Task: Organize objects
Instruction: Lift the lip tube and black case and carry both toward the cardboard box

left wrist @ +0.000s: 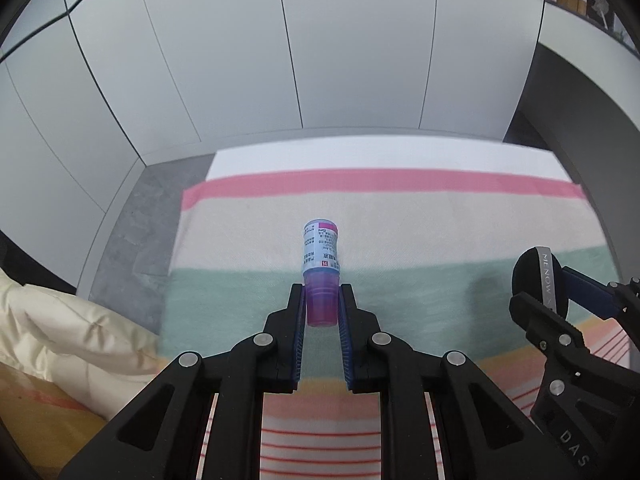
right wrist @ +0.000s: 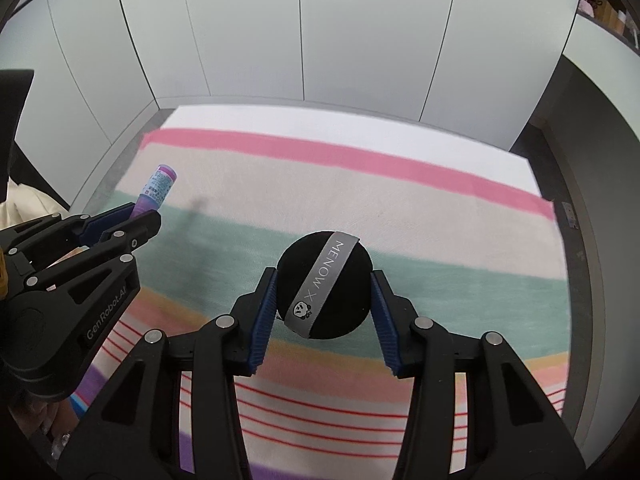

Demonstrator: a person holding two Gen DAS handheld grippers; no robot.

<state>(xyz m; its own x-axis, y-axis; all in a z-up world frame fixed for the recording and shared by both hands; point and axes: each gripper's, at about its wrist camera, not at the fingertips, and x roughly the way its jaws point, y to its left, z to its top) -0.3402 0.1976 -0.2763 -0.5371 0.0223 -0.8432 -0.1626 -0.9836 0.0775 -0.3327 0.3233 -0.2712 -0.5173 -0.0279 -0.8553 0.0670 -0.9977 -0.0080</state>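
Observation:
My left gripper (left wrist: 321,300) is shut on the purple cap of a small eye-drop bottle (left wrist: 320,250), whose blue and pink label points away from me, above the striped cloth. That bottle (right wrist: 158,186) and the left gripper (right wrist: 132,220) also show at the left of the right wrist view. My right gripper (right wrist: 325,292) is shut on a round black powder puff (right wrist: 324,290) with a grey ribbon printed "MENOW", held by its edges above the cloth. At the right edge of the left wrist view I see the puff (left wrist: 538,280) edge-on, with the right gripper (left wrist: 560,292) around it.
A striped cloth (right wrist: 360,208) in pink, cream, green and red lines covers the surface below. White panelled walls (left wrist: 240,60) stand behind it. A cream quilted fabric (left wrist: 60,332) lies at the left. A shelf with small items (right wrist: 608,12) is at the upper right.

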